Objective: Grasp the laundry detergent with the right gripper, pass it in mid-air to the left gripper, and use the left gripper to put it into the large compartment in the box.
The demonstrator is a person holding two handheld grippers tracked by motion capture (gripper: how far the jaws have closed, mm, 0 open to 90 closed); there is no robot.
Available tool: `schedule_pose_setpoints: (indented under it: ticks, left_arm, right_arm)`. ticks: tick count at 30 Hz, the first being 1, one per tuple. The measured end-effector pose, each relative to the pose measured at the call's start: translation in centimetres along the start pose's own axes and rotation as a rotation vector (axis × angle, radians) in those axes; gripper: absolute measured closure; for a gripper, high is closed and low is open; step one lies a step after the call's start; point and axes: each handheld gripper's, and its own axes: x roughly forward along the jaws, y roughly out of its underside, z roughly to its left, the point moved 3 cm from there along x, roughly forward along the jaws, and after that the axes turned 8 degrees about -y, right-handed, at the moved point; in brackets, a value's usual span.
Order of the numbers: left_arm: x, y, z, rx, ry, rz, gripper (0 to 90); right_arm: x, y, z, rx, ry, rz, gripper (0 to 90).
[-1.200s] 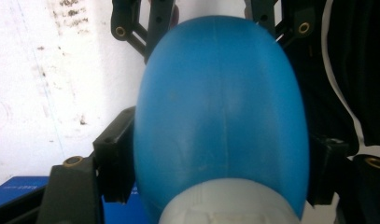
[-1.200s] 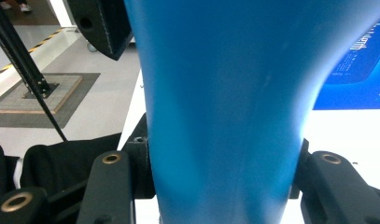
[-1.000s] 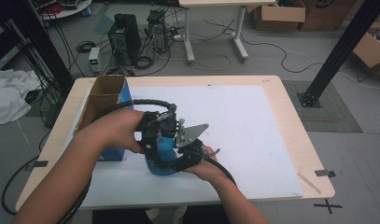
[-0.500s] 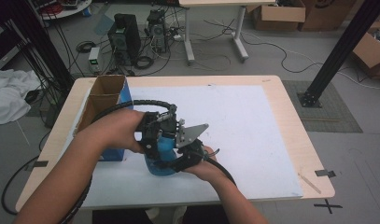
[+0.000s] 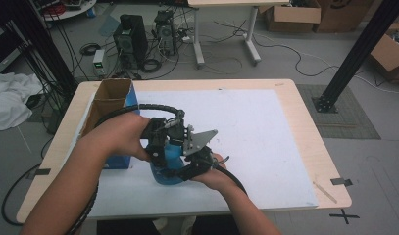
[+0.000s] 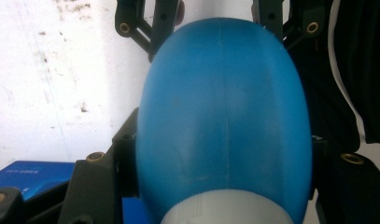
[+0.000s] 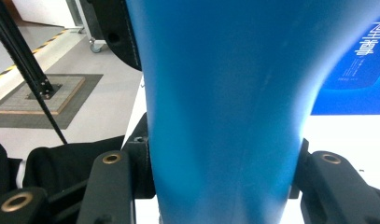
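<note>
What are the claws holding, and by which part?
Both grip the blue bottle. The left claw clamps its body near the white cap; the right claw clamps its sides lower down, nearer the table.

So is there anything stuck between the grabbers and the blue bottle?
No, nothing visible is in the way. Both grippers press straight on the blue bottle: the left gripper clamps it near its white cap, and the right gripper clamps its body. The bottle stands on the white mat beside the cardboard box.

Blue bottle (image 5: pixel 171 164), white cap, upright on white sheet.
</note>
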Motion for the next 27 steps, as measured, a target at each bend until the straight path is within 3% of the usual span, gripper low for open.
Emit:
schedule_pose_setpoints:
  ticks: [11,17,27]
  left_arm:
    - [-0.4,-0.7,0.1,-0.001,0.002,0.013,39.7]
    - [-0.7,-1.2,0.1,0.009,0.014,0.011,39.7]
    - [-1.0,-0.9,0.9,-0.030,0.042,0.020,39.5]
  right_arm:
    - [-0.5,0.0,0.1,0.006,-0.004,-0.019,43.1]
    - [-1.0,-0.2,0.1,0.005,-0.005,-0.040,33.3]
    - [-2.5,0.1,0.3,0.027,-0.029,-0.056,17.9]
